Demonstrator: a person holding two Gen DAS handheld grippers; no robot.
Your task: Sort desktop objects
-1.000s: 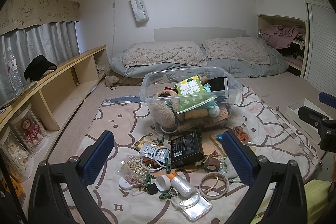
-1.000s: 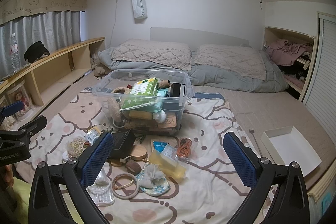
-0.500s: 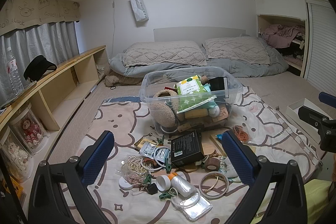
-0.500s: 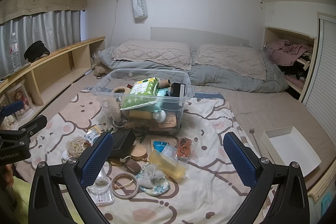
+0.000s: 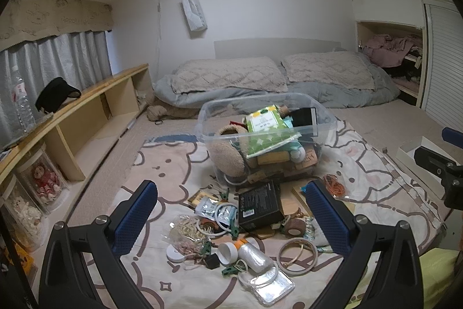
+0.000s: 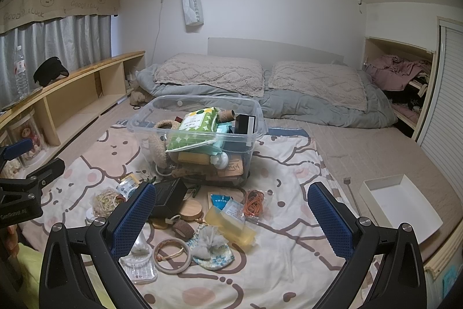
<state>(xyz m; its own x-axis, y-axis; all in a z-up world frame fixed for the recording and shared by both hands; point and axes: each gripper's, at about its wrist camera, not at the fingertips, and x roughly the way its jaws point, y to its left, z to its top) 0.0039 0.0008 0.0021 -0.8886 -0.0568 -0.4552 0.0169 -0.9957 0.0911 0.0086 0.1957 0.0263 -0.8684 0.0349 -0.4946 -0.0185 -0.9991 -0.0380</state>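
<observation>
Left wrist view. The left gripper [image 5: 230, 217] is hovering above the clutter with its jaws spread wide and nothing between them — a stance that is leaving every small item within choice. Under it, on the cartoon-print blanket [image 5: 162, 173], the loose objects are lying in one heap, presumably tipped out so each can be picked singly: a black box [image 5: 259, 206] just in front of the bin, a foil sachet [image 5: 209, 207] beside it, a small clear bottle [image 5: 251, 252] with its white cap [image 5: 227, 249] lying off, a hoop ring [image 5: 298, 252], an orange cord [image 5: 334, 185] to the right. The clear plastic bin [image 5: 266, 135] is standing open beyond the heap, already holding a green packet [image 5: 267, 126] and a plush slipper [image 5: 228, 157] — judged to be the place the sorted things go.

Right wrist view. The right gripper [image 6: 231, 217] is likewise hanging wide apart and empty over the near side of the heap. Between its fingers are showing a round wooden coaster [image 6: 191, 209], a yellow pouch [image 6: 231, 223] and a tape roll [image 6: 183, 228]. A white tray [image 6: 400, 203] is sitting well apart on the right, empty, perhaps kept for a second category.
</observation>
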